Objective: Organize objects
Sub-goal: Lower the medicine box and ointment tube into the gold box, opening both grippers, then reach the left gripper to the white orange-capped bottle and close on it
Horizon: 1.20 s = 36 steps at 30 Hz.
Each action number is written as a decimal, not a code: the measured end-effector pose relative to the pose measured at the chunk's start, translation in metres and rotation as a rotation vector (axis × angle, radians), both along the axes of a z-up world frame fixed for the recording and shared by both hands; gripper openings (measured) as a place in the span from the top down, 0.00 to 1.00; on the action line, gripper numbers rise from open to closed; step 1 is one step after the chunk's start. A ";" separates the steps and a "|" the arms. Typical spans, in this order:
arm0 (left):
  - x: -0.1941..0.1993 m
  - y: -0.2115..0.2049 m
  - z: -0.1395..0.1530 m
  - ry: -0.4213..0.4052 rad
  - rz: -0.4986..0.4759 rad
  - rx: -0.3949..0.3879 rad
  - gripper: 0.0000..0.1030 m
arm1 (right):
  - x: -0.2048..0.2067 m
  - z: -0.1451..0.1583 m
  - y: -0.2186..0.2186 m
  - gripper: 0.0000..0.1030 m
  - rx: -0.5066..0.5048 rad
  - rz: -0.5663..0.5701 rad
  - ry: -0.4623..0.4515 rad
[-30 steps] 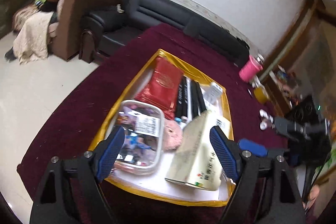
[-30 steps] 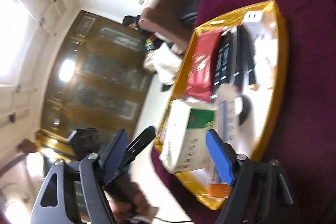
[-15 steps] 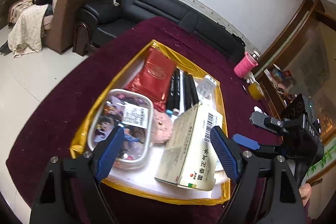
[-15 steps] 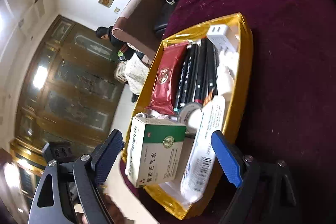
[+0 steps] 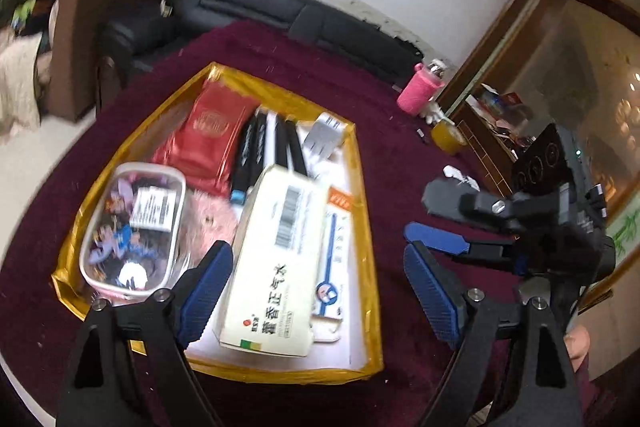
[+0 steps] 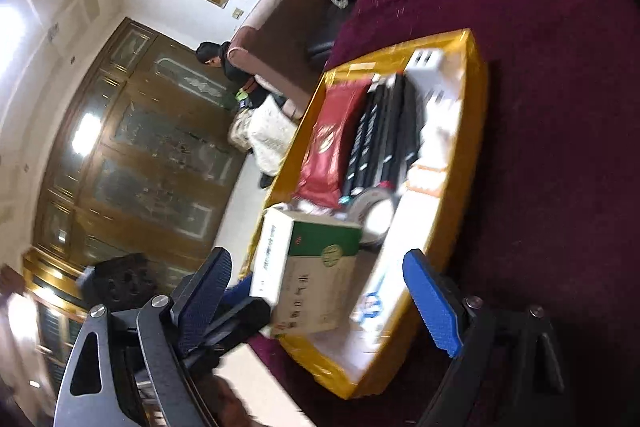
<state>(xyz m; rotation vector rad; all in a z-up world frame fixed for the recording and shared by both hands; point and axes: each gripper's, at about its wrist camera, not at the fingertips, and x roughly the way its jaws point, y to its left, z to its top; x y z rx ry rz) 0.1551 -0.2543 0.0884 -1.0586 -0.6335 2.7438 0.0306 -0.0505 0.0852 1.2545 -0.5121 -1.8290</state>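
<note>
The left hand-held gripper hangs over the near end of the gold-rimmed tray with its jaws apart and nothing between them. Directly ahead of its fingers lies the cream medicine box, resting slanted on the tray's contents, its near end between the two blue pads but touching neither. Just beyond the left finger sits the clear pencil case, with something pink and fluffy between it and the box. Farther ahead lie the red packet, the black pens side by side, and a white charger in the far corner.

The right hand-held gripper is also spread wide and empty, held off the tray's right side over the maroon cloth of the desk. In its own view the medicine box stands just ahead of its left finger, though motion blur makes the gap hard to judge.

Everything appears to be in the tray already, so the step in hand looks like tidying the arrangement. The box is the one item lying askew. A sensible next move would be to lower one gripper onto it, close on its narrow sides, and lay it flat without disturbing the pens.
</note>
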 end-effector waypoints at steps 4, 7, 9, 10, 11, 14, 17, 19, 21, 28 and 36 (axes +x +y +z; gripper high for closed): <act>0.009 0.014 0.022 0.069 -0.023 -0.047 0.11 | 0.006 0.011 0.029 0.10 0.109 -0.067 0.125; 0.012 0.029 0.032 0.098 -0.054 -0.079 0.10 | 0.013 0.025 0.064 0.10 0.260 -0.170 0.288; 0.010 0.038 0.036 0.099 -0.075 -0.086 0.10 | 0.022 0.034 0.090 0.10 0.390 -0.267 0.420; 0.009 0.044 0.037 0.096 -0.087 -0.084 0.10 | 0.025 0.038 0.105 0.09 0.437 -0.311 0.467; 0.007 0.050 0.038 0.093 -0.098 -0.082 0.10 | 0.027 0.041 0.119 0.06 0.461 -0.341 0.487; 0.007 0.072 0.044 0.108 -0.143 -0.083 0.09 | 0.012 0.042 0.180 0.01 0.500 -0.454 0.392; 0.004 0.099 0.045 0.114 -0.199 -0.100 0.06 | -0.011 0.040 0.244 0.02 0.531 -0.563 0.248; -0.003 0.120 0.040 0.091 -0.245 -0.112 0.06 | -0.019 0.040 0.272 0.02 0.566 -0.615 0.218; -0.012 0.139 0.033 0.056 -0.286 -0.125 0.06 | -0.023 0.039 0.293 0.02 0.568 -0.649 0.194; -0.043 0.189 0.039 0.044 -0.375 -0.216 0.06 | -0.035 0.028 0.309 0.02 0.458 -0.653 0.152; -0.075 0.215 0.166 0.285 -0.348 -0.507 0.06 | -0.068 0.130 0.303 0.01 0.521 -0.679 0.419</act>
